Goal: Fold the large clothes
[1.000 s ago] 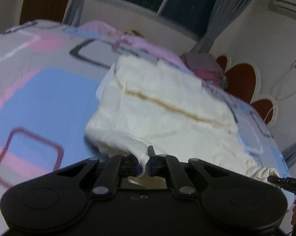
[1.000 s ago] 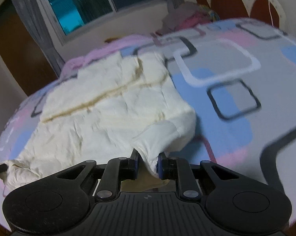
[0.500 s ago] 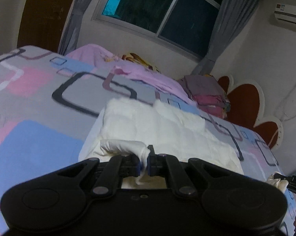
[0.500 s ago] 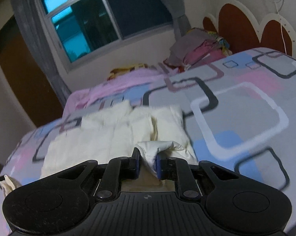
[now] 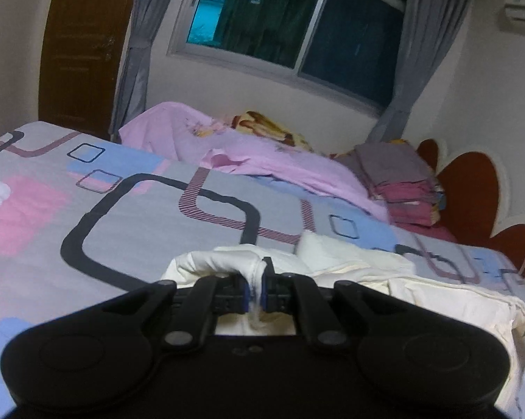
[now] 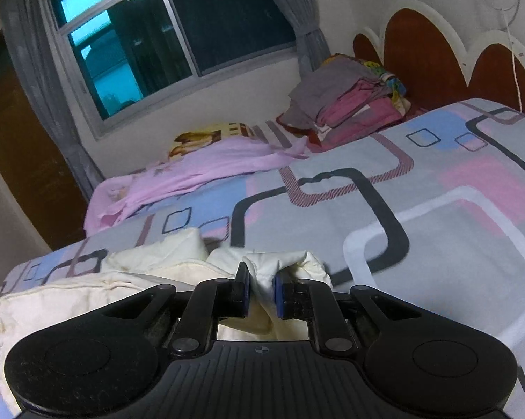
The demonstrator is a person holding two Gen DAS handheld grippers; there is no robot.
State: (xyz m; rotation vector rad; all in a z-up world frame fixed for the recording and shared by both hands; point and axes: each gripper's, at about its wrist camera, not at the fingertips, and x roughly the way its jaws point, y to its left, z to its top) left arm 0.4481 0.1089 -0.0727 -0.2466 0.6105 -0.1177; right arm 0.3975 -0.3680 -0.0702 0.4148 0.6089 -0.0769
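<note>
Left wrist view: left gripper [image 5: 256, 291] nearly closed, jaws pinching a bunched fold of the cream garment [image 5: 419, 289]; only a thin strip of cloth fills the gap. Rest of the garment lies crumpled just ahead and off to the gripper's right, resting on the bed [image 5: 129, 230] with its patterned grey, pink and blue sheet. Farther ahead: a pink blanket [image 5: 262, 160]; ahead-right, a stack of folded clothes [image 5: 398, 181] against the red headboard [image 5: 472, 188].

Right wrist view: right gripper [image 6: 261, 291] clamped on another bunch of the same cream garment [image 6: 87, 289], jaws slightly wider apart than the left's, cloth bulging between and over the blue pads [image 6: 278, 296]. Bulk of the garment lies to this gripper's left, on the bed [image 6: 437, 244]. Window [image 6: 164, 35] with grey curtains straight ahead, beyond the pink blanket [image 6: 192, 174].
</note>
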